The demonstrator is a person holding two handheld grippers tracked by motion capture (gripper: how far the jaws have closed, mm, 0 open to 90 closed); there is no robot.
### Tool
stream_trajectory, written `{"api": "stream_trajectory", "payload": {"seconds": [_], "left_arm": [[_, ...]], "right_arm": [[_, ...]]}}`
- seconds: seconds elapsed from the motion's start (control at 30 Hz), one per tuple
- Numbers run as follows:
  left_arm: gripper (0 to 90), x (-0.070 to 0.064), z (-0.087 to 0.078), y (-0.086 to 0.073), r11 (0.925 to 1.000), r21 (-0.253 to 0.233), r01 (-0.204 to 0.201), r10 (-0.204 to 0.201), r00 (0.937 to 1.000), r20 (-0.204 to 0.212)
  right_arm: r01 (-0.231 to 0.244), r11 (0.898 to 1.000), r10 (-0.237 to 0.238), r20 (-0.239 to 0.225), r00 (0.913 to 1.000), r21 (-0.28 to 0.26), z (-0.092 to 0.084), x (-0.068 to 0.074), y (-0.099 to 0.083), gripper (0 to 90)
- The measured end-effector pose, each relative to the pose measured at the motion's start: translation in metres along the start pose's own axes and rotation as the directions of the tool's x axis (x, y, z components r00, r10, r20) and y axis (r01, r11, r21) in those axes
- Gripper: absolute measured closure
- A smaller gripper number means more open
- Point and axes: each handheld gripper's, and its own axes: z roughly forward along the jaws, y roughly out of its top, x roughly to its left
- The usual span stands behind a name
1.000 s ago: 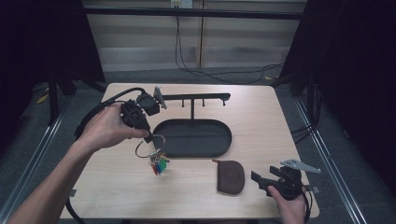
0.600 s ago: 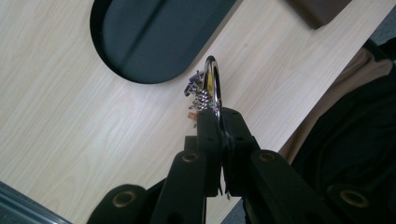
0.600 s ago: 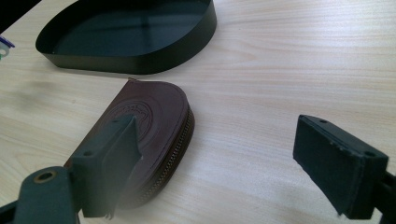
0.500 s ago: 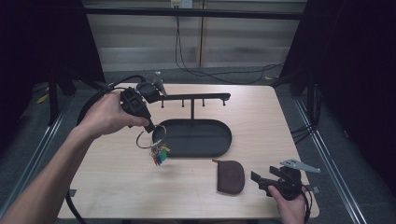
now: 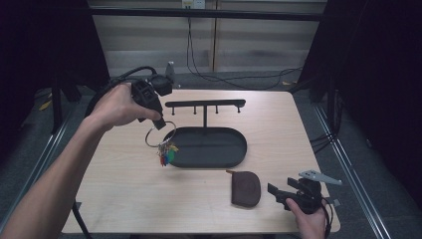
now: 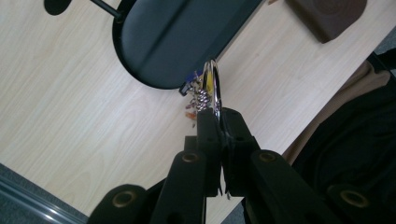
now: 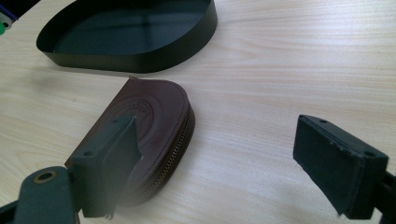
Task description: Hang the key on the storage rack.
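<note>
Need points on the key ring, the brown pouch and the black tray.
key ring [image 5: 160,135]: high view, on the metal loop below the left gripper.
brown pouch [image 7: 149,116]: right gripper view, on its embossed top face.
black tray [image 5: 238,160]: high view, on its right rim.

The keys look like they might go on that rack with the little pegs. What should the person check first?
1. Left gripper clamped on the big silver key ring: ok.
2. Coloured keys hanging free above the wooden table: ok.
3. Black peg rack standing upright with bare pegs: ok.
4. Ring lined up with a peg: not ok; it hangs lower and left.
5. Right gripper open, out of the way beside the brown zipped leather pouch: ok.
</note>
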Motion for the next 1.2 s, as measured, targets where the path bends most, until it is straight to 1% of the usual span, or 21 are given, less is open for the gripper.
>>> {"api": "stream_trajectory", "payload": {"seconds": [0.03,0.07,0.13,0.23,0.37,0.43,0.53,0.57,0.63,0.67,0.77,0.8,0.83,0.87,0.93,1.07,1.13,1.17,1.2], "left_arm": [[87.6,0.000,0.000,0.000,1.0000,0.000,0.000,0.000,1.0000,0.000],[87.5,0.003,0.000,0.003,0.9999,-0.007,0.008,-0.008,1.0000,0.004],[87.5,0.005,0.000,0.006,0.9999,-0.007,0.008,-0.008,0.9999,0.006],[87.6,0.008,0.000,0.012,0.9999,0.007,0.013,-0.013,0.9999,0.000],[87.5,0.012,0.002,0.017,0.9997,0.003,0.023,-0.023,0.9997,0.006],[87.5,0.016,0.003,0.022,0.9999,0.000,0.017,-0.017,0.9998,0.013],[87.5,0.019,0.004,0.024,0.9997,0.012,0.020,-0.020,0.9998,0.002],[87.5,0.022,0.005,0.026,0.9995,0.007,0.032,-0.031,0.9995,-0.002],[87.5,0.024,0.006,0.027,0.9995,0.002,0.031,-0.031,0.9995,-0.002],[87.5,0.028,0.007,0.028,0.9994,0.000,0.033,-0.033,0.9994,-0.001],[87.5,0.032,0.013,0.029,0.9990,0.013,0.042,-0.042,0.9991,-0.003],[87.5,0.033,0.014,0.030,0.9981,0.007,0.061,-0.061,0.9981,-0.004],[87.5,0.033,0.014,0.030,0.9981,0.007,0.061,-0.061,0.9981,-0.004],[87.5,0.035,0.018,0.031,0.9978,0.009,0.066,-0.066,0.9977,-0.012],[87.5,0.037,0.020,0.032,0.9979,0.009,0.064,-0.064,0.9977,-0.024],[87.5,0.039,0.024,0.035,0.9985,0.000,0.056,-0.056,0.9979,-0.033],[87.5,0.040,0.029,0.038,0.9990,0.014,0.042,-0.042,0.9979,-0.049],[87.5,0.040,0.029,0.038,0.9990,0.014,0.042,-0.042,0.9979,-0.049],[87.5,0.042,0.031,0.041,0.9989,0.017,0.045,-0.044,0.9973,-0.059]], "right_arm": [[0.000,1.000,0.000,0.000,1.0000,0.000,0.000,0.000,0.000,14.7],[0.000,1.000,0.000,-0.002,1.0000,0.000,0.000,0.000,0.000,14.8],[-0.001,1.000,0.001,-0.004,1.0000,0.000,0.000,0.000,0.000,14.7],[0.002,1.000,-0.002,-0.005,1.0000,-0.003,0.000,0.000,0.000,14.8],[0.002,1.000,-0.002,-0.011,0.9999,-0.003,0.000,0.001,0.000,14.7],[0.002,1.000,-0.002,-0.012,0.9999,-0.002,0.000,0.001,0.000,14.8],[0.004,1.000,-0.004,-0.014,0.9999,-0.003,0.000,0.001,0.000,14.7],[0.004,1.000,-0.004,-0.013,0.9999,-0.004,0.000,0.001,0.000,14.8],[0.003,1.000,-0.003,-0.013,0.9999,-0.003,-0.001,0.001,0.000,14.7],[0.001,1.000,-0.001,-0.015,0.9999,-0.002,-0.001,0.000,0.000,14.8],[0.002,1.000,-0.002,-0.015,0.9999,-0.002,0.000,0.000,0.000,14.9],[0.003,1.000,-0.003,-0.015,0.9999,-0.002,0.000,0.000,0.000,15.1],[0.004,1.000,-0.004,-0.014,0.9999,-0.002,0.000,0.001,0.000,15.1],[0.004,1.000,-0.004,-0.017,0.9998,-0.002,0.000,0.001,0.000,15.1],[0.008,1.000,-0.008,-0.017,0.9998,-0.002,0.000,0.001,0.000,15.1],[0.008,1.000,-0.008,-0.019,0.9998,-0.002,0.000,0.001,0.000,15.2],[0.007,1.000,-0.007,-0.019,0.9998,-0.003,0.000,0.001,0.000,15.5],[0.007,1.000,-0.007,-0.019,0.9998,-0.003,0.000,0.001,0.000,15.5],[0.006,1.000,-0.006,-0.020,0.9998,-0.001,0.000,0.001,0.000,15.5]]}}
